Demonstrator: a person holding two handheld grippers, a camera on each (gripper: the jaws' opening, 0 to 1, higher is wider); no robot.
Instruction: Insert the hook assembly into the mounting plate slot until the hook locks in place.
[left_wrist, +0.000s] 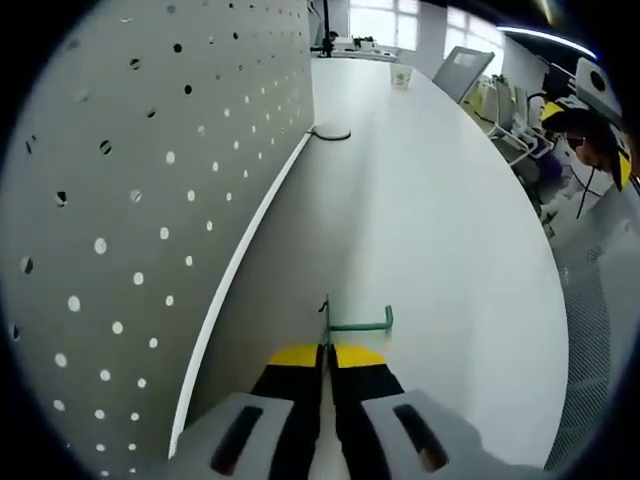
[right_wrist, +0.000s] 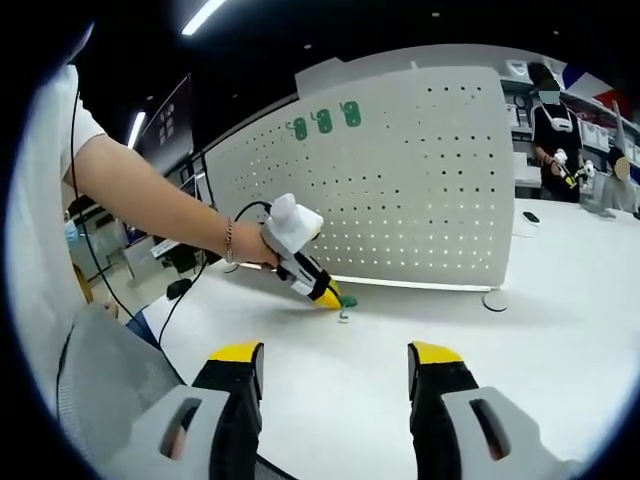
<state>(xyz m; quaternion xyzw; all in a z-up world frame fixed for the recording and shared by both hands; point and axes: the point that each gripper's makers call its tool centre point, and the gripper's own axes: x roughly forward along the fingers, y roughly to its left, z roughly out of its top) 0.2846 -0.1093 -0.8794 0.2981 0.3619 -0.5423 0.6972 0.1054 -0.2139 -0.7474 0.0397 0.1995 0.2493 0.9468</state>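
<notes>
A green hook assembly (left_wrist: 357, 323) with a thin metal end lies low over the white table, and my left gripper (left_wrist: 327, 348) is shut on its near end. The grey pegboard mounting plate (left_wrist: 150, 200) stands upright to the left of it, full of small holes. In the right gripper view the left gripper (right_wrist: 330, 297) sits with its yellow tips down at the table in front of the pegboard (right_wrist: 400, 180), the green hook (right_wrist: 347, 302) at its tip. My right gripper (right_wrist: 335, 375) hangs open above the near table, nothing between its fingers.
The white table (left_wrist: 430, 220) runs far ahead, with a black cable (left_wrist: 330, 132) at the pegboard's foot and a cup (left_wrist: 401, 77) further off. Green hooks (right_wrist: 323, 122) hang at the pegboard's top. A person (right_wrist: 553, 130) stands at the right, behind the table.
</notes>
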